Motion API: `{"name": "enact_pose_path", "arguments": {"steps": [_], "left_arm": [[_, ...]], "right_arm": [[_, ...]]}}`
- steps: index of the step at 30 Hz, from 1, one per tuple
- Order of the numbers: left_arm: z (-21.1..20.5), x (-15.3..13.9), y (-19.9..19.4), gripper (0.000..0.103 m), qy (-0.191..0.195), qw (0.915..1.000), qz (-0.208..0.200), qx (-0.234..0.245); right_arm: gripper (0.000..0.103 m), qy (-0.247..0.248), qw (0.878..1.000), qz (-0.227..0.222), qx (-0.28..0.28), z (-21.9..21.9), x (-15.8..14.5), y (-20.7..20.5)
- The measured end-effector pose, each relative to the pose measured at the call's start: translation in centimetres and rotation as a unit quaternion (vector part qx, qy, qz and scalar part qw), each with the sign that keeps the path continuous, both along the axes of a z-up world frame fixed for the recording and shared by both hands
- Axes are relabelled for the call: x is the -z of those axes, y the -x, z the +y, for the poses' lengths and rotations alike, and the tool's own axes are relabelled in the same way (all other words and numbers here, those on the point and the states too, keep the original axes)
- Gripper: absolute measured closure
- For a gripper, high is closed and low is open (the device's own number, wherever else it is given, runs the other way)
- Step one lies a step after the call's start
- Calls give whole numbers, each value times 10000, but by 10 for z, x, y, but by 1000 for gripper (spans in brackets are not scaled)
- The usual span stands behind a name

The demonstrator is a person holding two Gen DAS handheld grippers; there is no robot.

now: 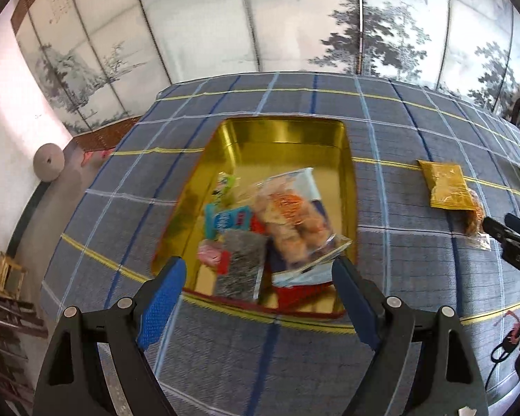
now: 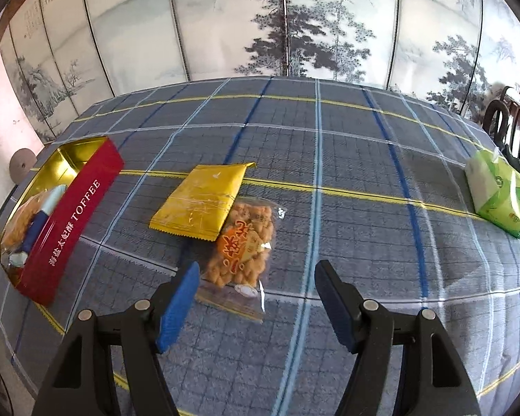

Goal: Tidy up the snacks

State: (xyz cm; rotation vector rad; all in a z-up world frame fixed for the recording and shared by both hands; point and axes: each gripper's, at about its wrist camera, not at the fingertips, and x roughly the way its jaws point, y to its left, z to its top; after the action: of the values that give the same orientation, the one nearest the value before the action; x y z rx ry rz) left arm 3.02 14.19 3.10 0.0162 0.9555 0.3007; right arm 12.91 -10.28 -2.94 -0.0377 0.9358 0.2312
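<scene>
A red tin with a gold inside [image 1: 287,131] [image 2: 69,215] lies on the plaid tablecloth and holds several snack packets, among them a clear bag of orange crackers [image 1: 291,222] and a dark seaweed pack [image 1: 241,263]. My left gripper [image 1: 260,270] hovers open over the tin's near end, nothing between its blue pads. On the cloth right of the tin lie a yellow packet [image 2: 199,201] [image 1: 445,183] and, partly under it, a clear bag of orange snacks [image 2: 242,246]. My right gripper [image 2: 256,274] is open just in front of that bag, not touching it.
A green tissue pack [image 2: 499,197] sits at the table's right side, near a dark wooden chair back [image 2: 516,124]. A painted folding screen [image 2: 294,27] stands behind the table. The right gripper's black body [image 1: 516,242] shows at the left wrist view's right edge.
</scene>
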Motion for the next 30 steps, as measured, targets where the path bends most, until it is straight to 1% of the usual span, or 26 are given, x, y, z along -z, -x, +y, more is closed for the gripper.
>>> {"name": "enact_pose_path", "arguments": {"steps": [6,9,15,16,18,19,20,25,30], "left_arm": [[-19,3,-14,20,-75,9998,38,201],[-29,5,-21,19,-102,9994,62,317],[-46,9,-34,20,-107,9986,113,500],[-49,10,-35,20,-111,9985,117,523],[-55,12,-39,20,-108,9981,140,584],[-59,14,-41,20,-99,9979,158,619],[-62,15,-43,20,-93,9977,171,651],[-75,21,-49,20,-71,9969,200,757],[-88,22,-52,20,-92,9959,190,885]], "right_arm": [[33,83,9998,134,136,9,16,-17],[33,39,9996,178,194,8,23,-23],[34,183,9997,57,154,11,28,-26],[36,205,9997,16,113,12,28,-24],[45,248,9997,-37,31,14,28,-22],[53,266,9996,-62,-24,16,27,-20],[56,271,9996,-68,-55,16,28,-19],[59,248,9995,-115,-168,14,27,-14],[64,211,9996,-148,-153,1,27,-9]]}}
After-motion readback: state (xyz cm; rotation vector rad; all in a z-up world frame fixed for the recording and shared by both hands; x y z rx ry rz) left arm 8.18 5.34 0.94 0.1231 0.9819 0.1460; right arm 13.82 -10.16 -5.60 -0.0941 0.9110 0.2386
